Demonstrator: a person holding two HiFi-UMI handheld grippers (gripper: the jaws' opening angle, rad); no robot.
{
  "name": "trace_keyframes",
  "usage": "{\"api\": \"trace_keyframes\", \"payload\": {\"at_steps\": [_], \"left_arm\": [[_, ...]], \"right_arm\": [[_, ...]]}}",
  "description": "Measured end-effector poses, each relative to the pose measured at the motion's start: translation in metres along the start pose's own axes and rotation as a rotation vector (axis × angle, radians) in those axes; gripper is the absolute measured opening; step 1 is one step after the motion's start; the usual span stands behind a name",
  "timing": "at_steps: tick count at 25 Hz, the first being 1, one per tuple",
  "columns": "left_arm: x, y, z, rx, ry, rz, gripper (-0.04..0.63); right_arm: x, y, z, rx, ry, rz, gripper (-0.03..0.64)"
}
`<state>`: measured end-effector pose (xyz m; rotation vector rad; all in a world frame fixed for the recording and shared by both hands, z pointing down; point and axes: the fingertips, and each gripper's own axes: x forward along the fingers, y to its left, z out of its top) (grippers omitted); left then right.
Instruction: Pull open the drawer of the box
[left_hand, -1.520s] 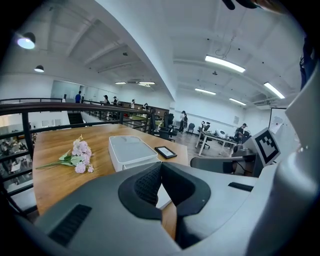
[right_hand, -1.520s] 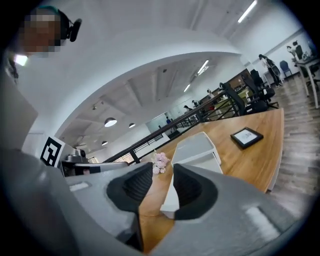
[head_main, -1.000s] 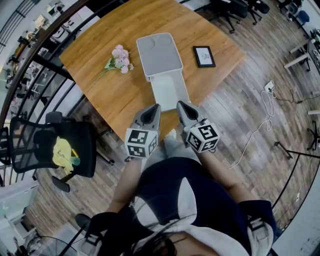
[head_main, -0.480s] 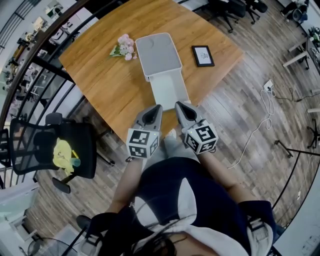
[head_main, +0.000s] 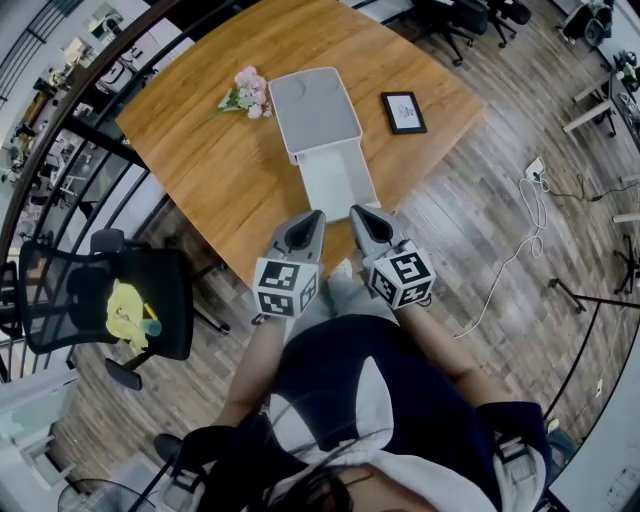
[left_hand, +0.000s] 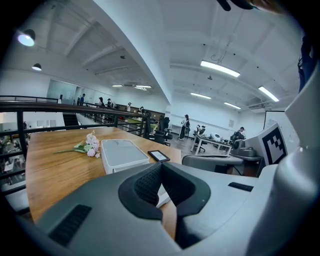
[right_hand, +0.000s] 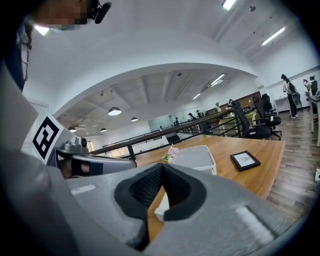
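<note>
An open-plan office with a wood-plank floor holds a wooden table (head_main: 230, 190) set beside a black railing. On the table stands a pale grey box (head_main: 318, 110), and its drawer (head_main: 338, 180) is pulled well out toward the near edge of the table, showing a bare white inside. A small bunch of pink flowers (head_main: 245, 95) lies just beside the box's far left corner. A black picture frame (head_main: 404, 111) lies flat to the right of the box, apart from it.

The left gripper (head_main: 312, 216) and the right gripper (head_main: 357, 211) hover side by side at the near end of the drawer, one at each front corner, both pointing toward the box. Whether either one touches the drawer front cannot be told.

In the left gripper view the left gripper's jaws meet at the tips with nothing between them, and the box and drawer lie beyond. In the right gripper view the right gripper's jaws are likewise clenched and empty, with the drawer's white corner showing below them.

A black mesh chair (head_main: 70, 290) with a yellow cloth (head_main: 125, 308) on it stands on the floor to the near left of the table, and a white cable (head_main: 520, 240) trails across the floor on the right.
</note>
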<state>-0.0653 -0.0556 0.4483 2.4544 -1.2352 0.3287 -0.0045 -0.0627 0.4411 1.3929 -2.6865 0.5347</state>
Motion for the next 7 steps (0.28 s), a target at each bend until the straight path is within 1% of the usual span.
{"api": "trace_keyframes", "payload": {"at_steps": [7], "left_arm": [[-0.0016,0.0059,-0.0029,-0.004,0.000,-0.001,0.017]], "right_arm": [[0.0042,0.0021,-0.0042,-0.002,0.008,-0.004,-0.003]]}}
